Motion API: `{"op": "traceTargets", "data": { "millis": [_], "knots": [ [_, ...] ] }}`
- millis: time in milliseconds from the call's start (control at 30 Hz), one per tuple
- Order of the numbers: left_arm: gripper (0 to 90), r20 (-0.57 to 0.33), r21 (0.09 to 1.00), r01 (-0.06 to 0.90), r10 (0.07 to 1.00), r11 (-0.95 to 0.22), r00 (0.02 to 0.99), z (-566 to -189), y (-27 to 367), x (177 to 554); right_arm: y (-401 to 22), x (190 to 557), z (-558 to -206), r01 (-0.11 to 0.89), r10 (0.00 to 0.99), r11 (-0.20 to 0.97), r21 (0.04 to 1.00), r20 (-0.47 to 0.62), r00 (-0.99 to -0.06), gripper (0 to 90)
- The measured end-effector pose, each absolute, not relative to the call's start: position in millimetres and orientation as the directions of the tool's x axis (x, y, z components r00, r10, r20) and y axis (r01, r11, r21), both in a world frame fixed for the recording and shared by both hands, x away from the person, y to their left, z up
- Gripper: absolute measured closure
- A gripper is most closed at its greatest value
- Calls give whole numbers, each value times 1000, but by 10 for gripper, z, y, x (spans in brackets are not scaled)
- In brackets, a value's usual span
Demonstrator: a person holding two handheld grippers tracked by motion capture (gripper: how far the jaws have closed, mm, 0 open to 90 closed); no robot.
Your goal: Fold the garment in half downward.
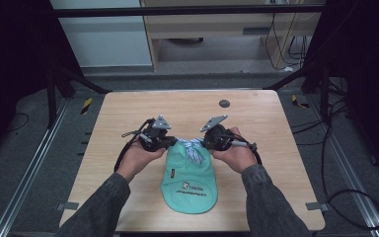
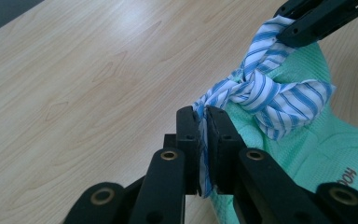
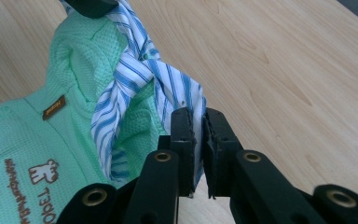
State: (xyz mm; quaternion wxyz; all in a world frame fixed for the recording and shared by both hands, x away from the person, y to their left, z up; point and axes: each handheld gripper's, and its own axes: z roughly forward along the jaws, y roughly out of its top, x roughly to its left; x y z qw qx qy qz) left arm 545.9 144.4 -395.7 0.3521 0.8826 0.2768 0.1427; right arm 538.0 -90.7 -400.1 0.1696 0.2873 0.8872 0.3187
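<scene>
A small mint-green garment with brown lettering lies on the wooden table, its far end bearing blue-and-white striped ties crossed into a knot. My left gripper is shut on one striped tie end. My right gripper is shut on the other striped tie end. The two grippers face each other across the knot, a little apart. In the right gripper view the garment shows a small brown label.
A dark round disc lies near the table's far edge. Cables trail from both grippers off the sides. Metal rails run along the floor left and right of the table.
</scene>
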Motion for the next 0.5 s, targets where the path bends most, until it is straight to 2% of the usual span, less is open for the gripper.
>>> {"op": "traceTargets", "data": {
  "millis": [500],
  "knots": [
    [842,83,716,366,593,-595,801,-3757,1455,5472,-873,5381,-3764,358,601,657,663,-174,-780,834]
  ]
}}
